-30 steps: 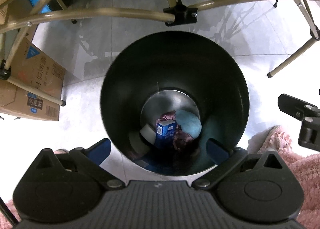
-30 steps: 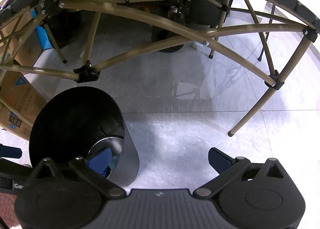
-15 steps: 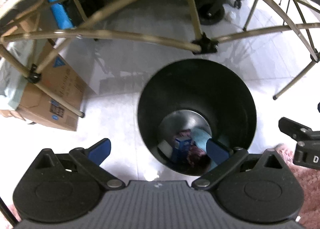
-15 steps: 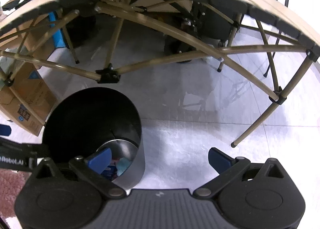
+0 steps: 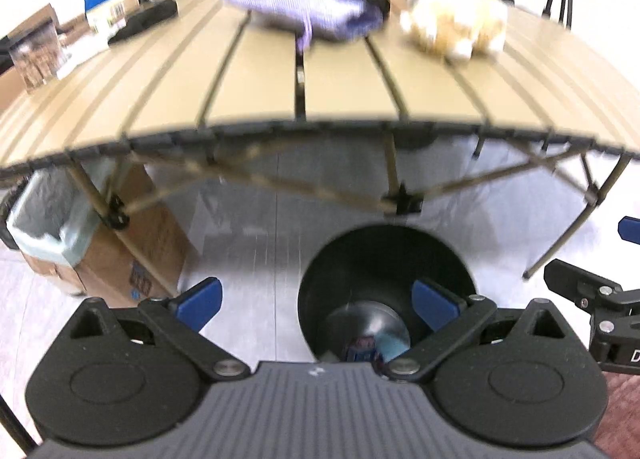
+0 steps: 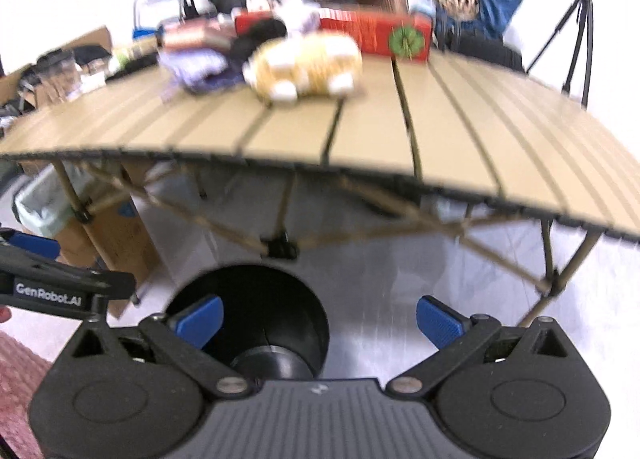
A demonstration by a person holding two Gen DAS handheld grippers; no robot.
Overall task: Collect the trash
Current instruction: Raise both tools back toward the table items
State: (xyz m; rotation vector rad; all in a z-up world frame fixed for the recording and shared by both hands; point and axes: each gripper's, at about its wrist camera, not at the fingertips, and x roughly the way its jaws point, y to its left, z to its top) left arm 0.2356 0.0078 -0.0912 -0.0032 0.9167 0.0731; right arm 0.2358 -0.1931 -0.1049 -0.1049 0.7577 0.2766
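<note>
- Below slatted tan desk (image 5: 344, 99): round black trash bin (image 5: 384, 259), blue carton and scraps at bottom.
- On desk: blurred yellow-white wad (image 6: 304, 63), purple cloth (image 5: 308, 15).
- Left claw (image 5: 316, 299) spread, empty; right claw (image 6: 320, 319) likewise.

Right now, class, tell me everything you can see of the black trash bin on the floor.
The black trash bin is a round, open-topped cylinder with a dark, smooth inside and a shiny metallic bottom. It stands upright on the pale tiled floor, in front of the slatted folding table, near one of its frame joints. At the bottom lie a small blue carton and something pale blue; the rest is too blurred to tell. No gripper touches it.
</note>
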